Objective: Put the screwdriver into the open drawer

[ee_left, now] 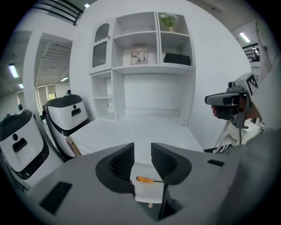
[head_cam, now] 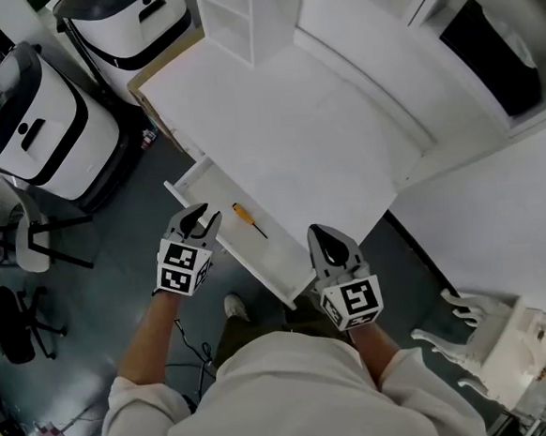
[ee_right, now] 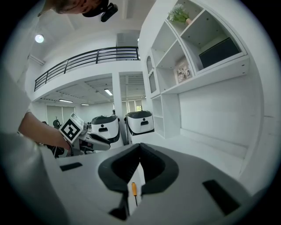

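A screwdriver (head_cam: 248,218) with an orange handle and a thin dark shaft lies inside the open white drawer (head_cam: 278,256), which is pulled out from the white desk (head_cam: 285,127). My left gripper (head_cam: 201,218) hovers over the drawer's left end, open and holding nothing. My right gripper (head_cam: 324,238) sits at the drawer's right end, jaws closed together and empty. In the left gripper view the screwdriver (ee_left: 145,179) shows below the gap of the left gripper (ee_left: 142,151). In the right gripper view the screwdriver (ee_right: 134,189) lies below the right gripper (ee_right: 140,151).
Two white rounded machines (head_cam: 35,128) (head_cam: 131,26) stand on the floor left of the desk. A white shelf unit (head_cam: 238,13) rises at the back. A carved white chair (head_cam: 494,336) is at lower right, a black office chair (head_cam: 9,327) at far left.
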`<action>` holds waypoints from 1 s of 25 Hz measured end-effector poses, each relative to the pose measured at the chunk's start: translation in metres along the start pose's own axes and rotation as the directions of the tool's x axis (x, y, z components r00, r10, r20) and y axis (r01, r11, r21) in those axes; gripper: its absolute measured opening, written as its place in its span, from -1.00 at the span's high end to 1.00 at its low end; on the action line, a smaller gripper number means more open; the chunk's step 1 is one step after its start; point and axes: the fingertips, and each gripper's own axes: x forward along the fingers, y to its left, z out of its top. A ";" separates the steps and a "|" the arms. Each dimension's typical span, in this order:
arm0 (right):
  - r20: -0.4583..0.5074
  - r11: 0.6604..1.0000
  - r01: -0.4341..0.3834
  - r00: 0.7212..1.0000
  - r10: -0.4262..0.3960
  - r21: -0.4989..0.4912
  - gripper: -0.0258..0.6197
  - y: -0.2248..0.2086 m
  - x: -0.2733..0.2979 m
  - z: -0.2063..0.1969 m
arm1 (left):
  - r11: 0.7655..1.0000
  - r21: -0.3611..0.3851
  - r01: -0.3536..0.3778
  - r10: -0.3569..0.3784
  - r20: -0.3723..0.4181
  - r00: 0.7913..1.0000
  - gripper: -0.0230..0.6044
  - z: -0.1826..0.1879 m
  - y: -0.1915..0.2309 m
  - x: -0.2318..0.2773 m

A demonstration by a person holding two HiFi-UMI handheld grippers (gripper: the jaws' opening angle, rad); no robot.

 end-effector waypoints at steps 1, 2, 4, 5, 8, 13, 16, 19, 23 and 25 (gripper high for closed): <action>0.003 1.000 -0.003 1.000 0.003 -0.003 0.91 0.002 0.000 0.001 | 1.000 -0.018 -0.012 0.012 0.014 1.000 0.55 0.002 0.000 -0.006; 0.005 1.000 -0.007 1.000 0.007 -0.008 0.91 0.004 0.000 0.003 | 0.999 -0.034 -0.024 0.025 0.028 0.999 0.55 0.005 0.001 -0.011; 0.010 1.000 -0.013 1.000 0.014 -0.019 0.91 0.007 0.001 0.006 | 0.996 -0.068 -0.049 0.053 0.060 0.997 0.55 0.009 0.004 -0.023; 0.010 1.000 -0.015 1.000 0.015 -0.022 0.91 0.008 0.001 0.007 | 0.994 -0.086 -0.062 0.069 0.076 0.995 0.55 0.012 0.005 -0.029; 0.013 1.000 -0.016 1.000 0.016 -0.021 0.91 0.010 0.001 0.008 | 0.985 -0.140 -0.098 0.115 0.122 0.986 0.55 0.020 0.009 -0.049; 0.015 0.999 -0.018 1.000 0.018 -0.030 0.91 0.013 0.002 0.011 | 0.966 -0.214 -0.145 0.187 0.190 0.964 0.56 0.031 0.013 -0.081; 0.018 0.999 -0.019 1.000 0.020 -0.037 0.91 0.015 0.005 0.014 | 0.956 -0.244 -0.160 0.215 0.216 0.952 0.56 0.033 0.012 -0.096; 0.020 0.999 -0.022 1.000 0.023 -0.042 0.91 0.019 0.006 0.015 | 0.952 -0.257 -0.168 0.229 0.231 0.946 0.57 0.032 0.009 -0.108; 0.019 0.999 -0.023 1.000 0.024 -0.049 0.91 0.022 0.007 0.016 | 0.934 -0.295 -0.203 0.282 0.257 0.924 0.81 0.033 0.013 -0.127; 0.019 0.999 -0.021 1.000 0.022 -0.050 0.91 0.021 0.006 0.016 | 0.928 -0.304 -0.216 0.300 0.266 0.916 0.87 0.033 0.013 -0.133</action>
